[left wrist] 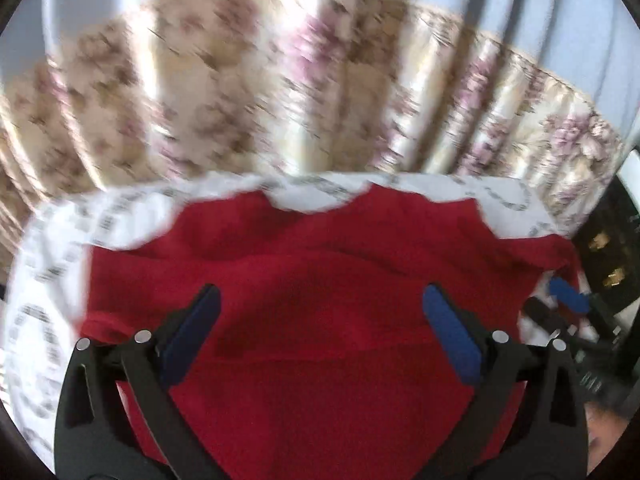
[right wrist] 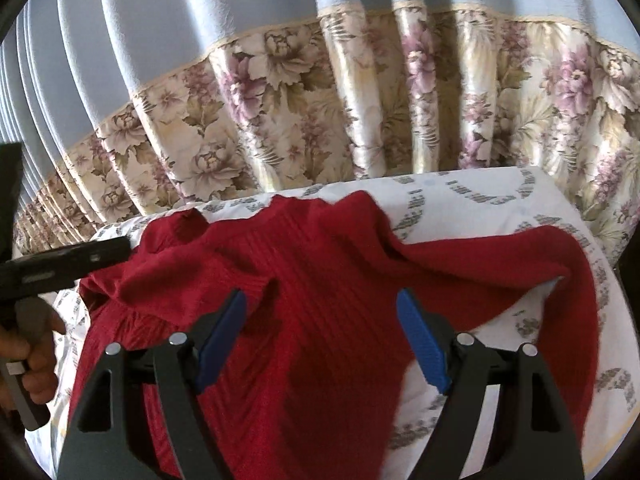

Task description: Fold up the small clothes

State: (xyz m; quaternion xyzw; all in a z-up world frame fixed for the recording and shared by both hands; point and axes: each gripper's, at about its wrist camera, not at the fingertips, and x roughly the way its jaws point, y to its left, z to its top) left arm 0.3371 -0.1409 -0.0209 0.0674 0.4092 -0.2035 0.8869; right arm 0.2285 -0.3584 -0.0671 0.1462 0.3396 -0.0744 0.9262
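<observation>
A red ribbed knit garment (right wrist: 320, 320) lies spread and rumpled on a white cloth printed with grey lettering (right wrist: 480, 208), directly below and ahead of both tools. The left hand-held gripper (left wrist: 320, 328) hangs over the garment's middle; the right hand-held gripper (right wrist: 322, 338) hangs over its ribbed panel, one sleeve trailing off to the right.

The left wrist view is smeared, so the folds and the floral curtain (right wrist: 280, 120) behind read poorly there. The garment's near edge is cut off by the frame in both views. Whether the surface under the cloth is a worktop or a bed cannot be told.

Left hand-held gripper: jaws fully apart, nothing between the blue pads (left wrist: 452, 336). Right hand-held gripper: jaws well apart, holding nothing, clear of the fabric.
</observation>
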